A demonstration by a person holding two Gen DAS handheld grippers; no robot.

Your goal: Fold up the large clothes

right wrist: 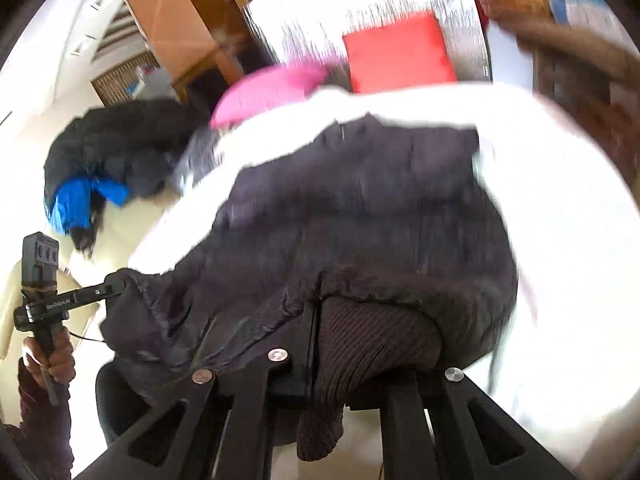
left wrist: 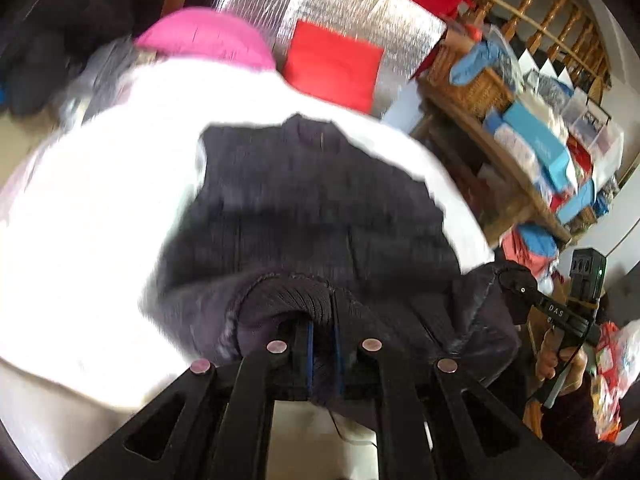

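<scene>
A large dark puffer jacket (left wrist: 304, 200) with ribbed knit cuffs lies on a white-covered table (left wrist: 100, 220). It also shows in the right wrist view (right wrist: 360, 208). My left gripper (left wrist: 322, 340) is shut on the jacket's near ribbed edge. It shows from the side in the right wrist view (right wrist: 116, 282), clamped on the jacket's left corner. My right gripper (right wrist: 320, 332) is shut on a ribbed cuff (right wrist: 372, 336) at the jacket's near edge. It shows in the left wrist view (left wrist: 516, 288), gripping the jacket's right corner. Both frames are motion-blurred.
A pink garment (left wrist: 208, 36) and a red cloth (left wrist: 336, 64) lie beyond the table. A dark coat with blue lining (right wrist: 92, 184) lies at left. A wooden shelf (left wrist: 500, 160) full of boxes stands at right. A silver foil sheet (left wrist: 360, 8) lies behind.
</scene>
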